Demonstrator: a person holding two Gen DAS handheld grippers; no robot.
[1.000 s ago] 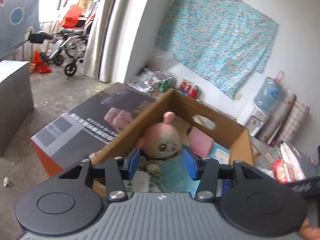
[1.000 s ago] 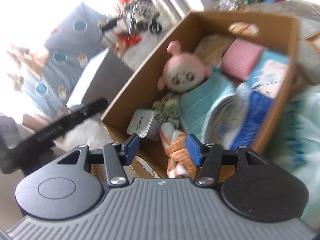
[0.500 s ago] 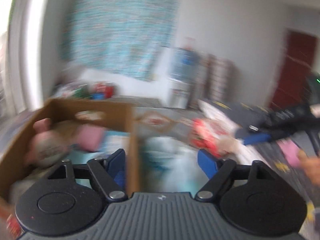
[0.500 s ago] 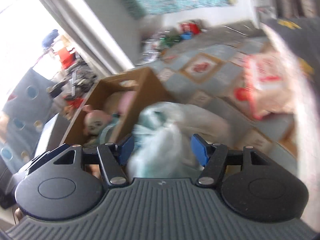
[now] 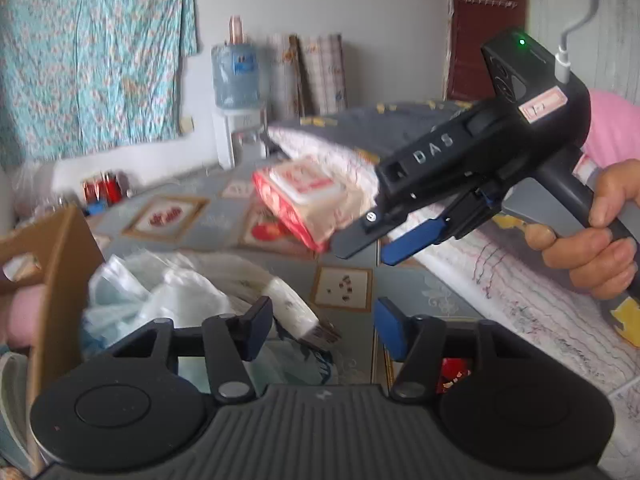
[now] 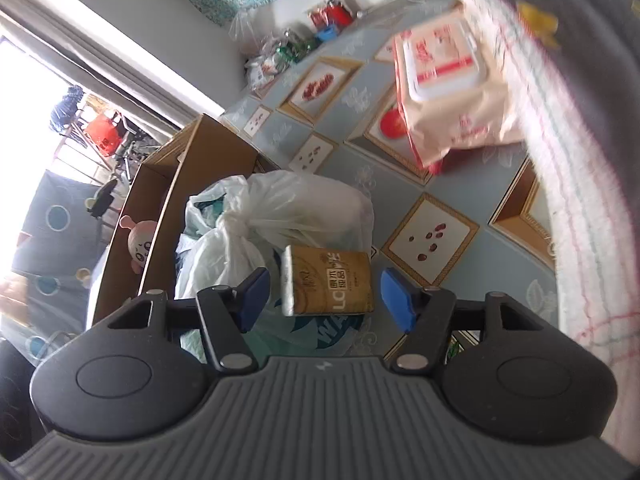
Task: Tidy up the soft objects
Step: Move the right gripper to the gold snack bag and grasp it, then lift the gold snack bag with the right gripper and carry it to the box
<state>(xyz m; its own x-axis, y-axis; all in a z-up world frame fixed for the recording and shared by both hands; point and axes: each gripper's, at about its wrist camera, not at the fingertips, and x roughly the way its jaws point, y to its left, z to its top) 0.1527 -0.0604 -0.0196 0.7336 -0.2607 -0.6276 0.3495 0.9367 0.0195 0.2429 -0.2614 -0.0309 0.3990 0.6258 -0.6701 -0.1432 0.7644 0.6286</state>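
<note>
Wipes pack (image 6: 444, 92), red and cream with a white lid, lies on the patterned floor (image 6: 360, 184) against the edge of a quilt (image 6: 580, 208). It sits well ahead of the right gripper (image 6: 324, 294), up and to the right of its line. The brown tissue pack (image 6: 326, 284) lies much nearer, framed between that gripper's fingers, its long side crosswise. Neither pad touches it; the jaws have just been closing slightly and stand half apart. The left gripper (image 5: 324, 326) is also empty, jaws just narrowed, beside the white bags (image 5: 168, 288) and cardboard box (image 5: 60, 264).
</note>
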